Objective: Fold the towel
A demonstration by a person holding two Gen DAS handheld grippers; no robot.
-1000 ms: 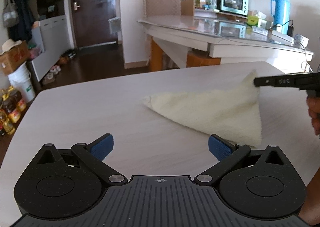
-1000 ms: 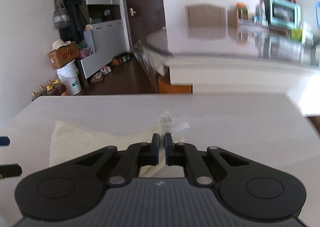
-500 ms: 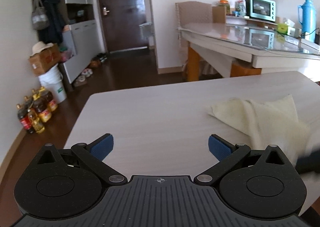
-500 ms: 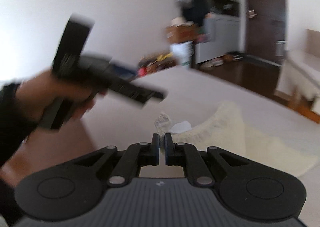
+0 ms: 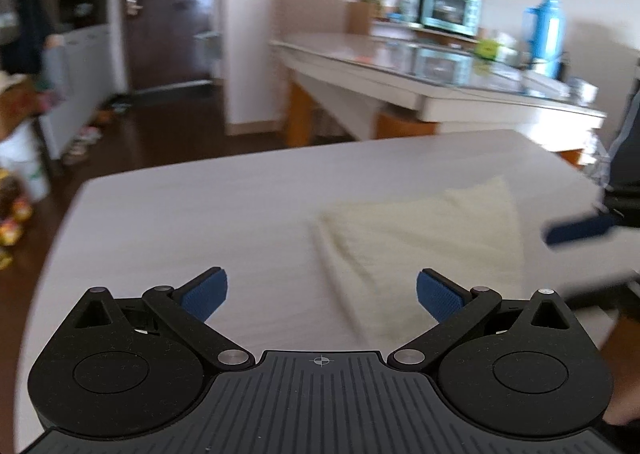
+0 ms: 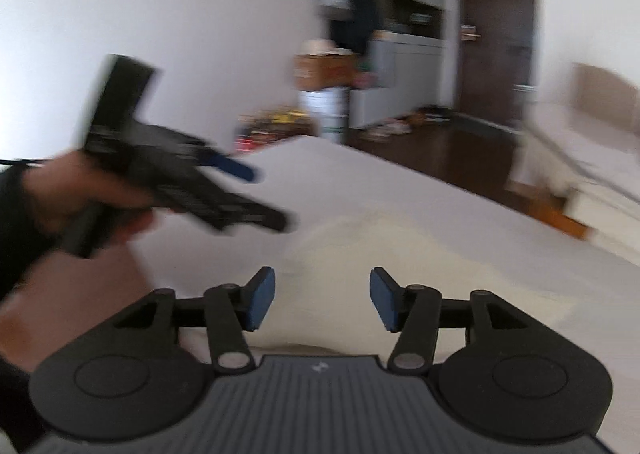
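A cream towel [image 5: 424, 238] lies folded on the pale table [image 5: 200, 205], ahead and right of my left gripper [image 5: 322, 292], which is open and empty above the table. My right gripper [image 6: 322, 304] is open and empty just above the towel [image 6: 400, 250]. In the left wrist view the right gripper [image 5: 578, 230] shows blurred at the towel's right edge. In the right wrist view the left gripper [image 6: 256, 193], held in a hand, hovers left of the towel. Both views are blurred.
A second white table [image 5: 440, 93] with a toaster oven [image 5: 450, 9] and a blue thermos [image 5: 546, 35] stands behind. Dark floor, a door [image 5: 168, 9], a white bucket [image 6: 324, 113] and boxes lie beyond the table's far edge.
My right gripper has opened and let go of the towel corner, and the towel now lies flat. The left gripper swung back right toward the towel, still open.
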